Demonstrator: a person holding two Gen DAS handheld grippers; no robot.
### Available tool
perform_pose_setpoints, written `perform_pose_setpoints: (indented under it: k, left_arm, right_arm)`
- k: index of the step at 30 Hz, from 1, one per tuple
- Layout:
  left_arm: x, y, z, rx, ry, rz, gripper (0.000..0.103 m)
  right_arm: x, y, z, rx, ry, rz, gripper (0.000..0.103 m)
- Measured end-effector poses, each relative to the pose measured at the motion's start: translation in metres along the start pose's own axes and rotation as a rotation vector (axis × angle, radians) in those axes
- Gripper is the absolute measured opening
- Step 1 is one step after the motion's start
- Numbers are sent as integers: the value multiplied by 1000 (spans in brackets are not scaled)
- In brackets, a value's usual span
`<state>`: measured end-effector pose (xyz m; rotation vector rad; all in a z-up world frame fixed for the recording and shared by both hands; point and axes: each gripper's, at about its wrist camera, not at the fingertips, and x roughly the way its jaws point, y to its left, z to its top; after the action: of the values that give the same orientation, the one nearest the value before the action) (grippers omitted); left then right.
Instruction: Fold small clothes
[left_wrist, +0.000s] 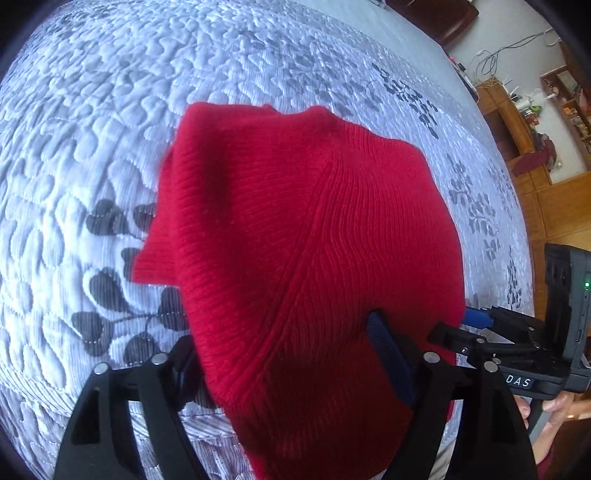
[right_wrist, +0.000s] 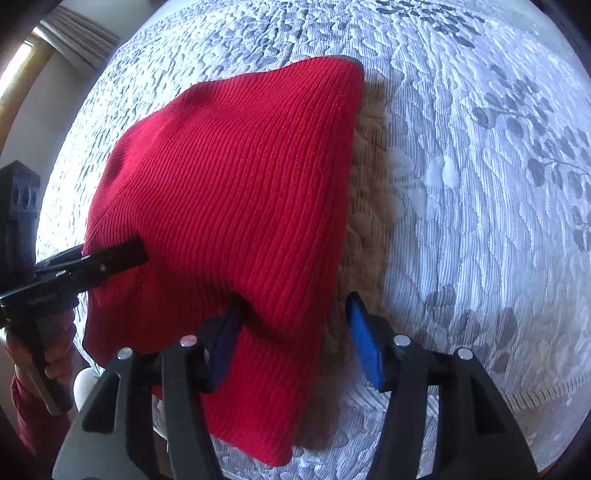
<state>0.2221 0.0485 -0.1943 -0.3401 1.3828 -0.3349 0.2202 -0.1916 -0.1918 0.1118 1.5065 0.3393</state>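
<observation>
Left tool (left_wrist: 291, 354): matte blk plastic frame w/ triangular cut-outs; round silver screw heads on arm tops; navy ribbed pads on fingers (left_wrist: 388, 354).

Right tool (right_wrist: 295, 339): same blk frame, triangular cut-outs, silver screws; pads brighter blue on one finger, darker navy on other. In left wrist view its body is a dark grey/blk box w/ small green LED and white "DAS" lettering.

Left hand (right_wrist: 55, 362): bare skin, dark red sleeve at wrist.

Right hand (left_wrist: 554, 406): bare fingers, edge of red sleeve.
</observation>
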Motion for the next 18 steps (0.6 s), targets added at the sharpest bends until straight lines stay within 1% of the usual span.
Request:
perform_pose_setpoints:
  k: [1,3,5,7,9,11,14,16,18]
  left_arm:
    - [0,0,0,3,0,-7,68]
    - [0,-1,0,4,0,-29,61]
    - [-1,-2,0,9,-2,-31,59]
    - [-1,-2,-1,7,-4,-44,56]
    - [0,-2,-2,2,-3,-63,50]
    - [3,-1,-2,0,-1,-72,50]
    - [3,0,-3,6,2,-84,49]
    - [2,1,-3,-8,-1,-102,40]
    - [-1,1,-5,-23,-13,-110,36]
  right_arm:
    - [0,0,1,-2,1,2,56]
    - [1,1,1,-10,1,1,56]
    - [0,1,1,-17,-2,-1,55]
    - [0,2,0,-21,-3,9,50]
    - [1,3,1,-18,-2,14,49]
    - [2,4,1,-18,-2,21,48]
    - [1,5,0,-33,-9,29,41]
    - [-1,5,-1,-35,-16,34,33]
    - [-6,3,-2,-31,-24,45,28]
